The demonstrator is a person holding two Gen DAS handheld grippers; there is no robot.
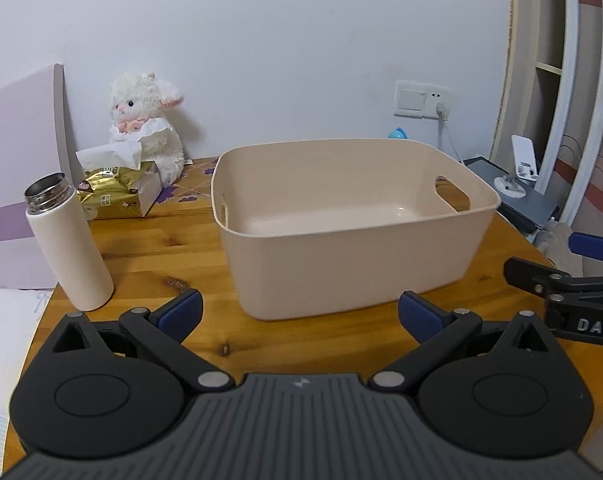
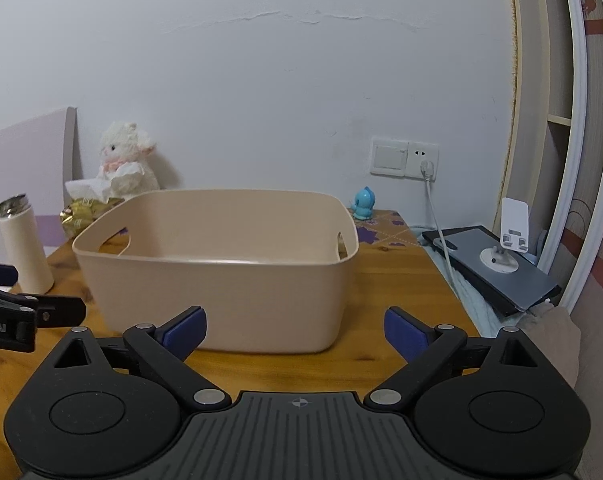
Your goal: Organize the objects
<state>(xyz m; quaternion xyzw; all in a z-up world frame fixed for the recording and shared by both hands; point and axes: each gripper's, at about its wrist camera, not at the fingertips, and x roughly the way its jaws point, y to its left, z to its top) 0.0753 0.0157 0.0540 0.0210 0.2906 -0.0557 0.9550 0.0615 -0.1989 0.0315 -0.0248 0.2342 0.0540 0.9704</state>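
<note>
An empty beige plastic bin (image 1: 341, 264) (image 2: 221, 300) with cut-out handles stands mid-table. My left gripper (image 1: 300, 314) hangs open just short of its near wall, holding nothing. My right gripper (image 2: 295, 328) is also open and empty in front of the bin; it shows at the right edge of the left wrist view (image 1: 557, 260). A white bottle (image 1: 69, 248) (image 2: 25, 252) without a cap stands upright left of the bin. Behind it lie a gold tissue pack (image 1: 113, 196) and a white plush lamb (image 1: 149, 120). A small blue toy (image 2: 364, 204) sits behind the bin.
The wooden table (image 1: 173, 264) ends close to the right of the bin. Past that edge a dark tablet (image 2: 497, 280) carries a white phone stand (image 2: 509, 236), and a cable runs from the wall socket (image 2: 423, 160). A pale board (image 1: 21, 160) leans at left.
</note>
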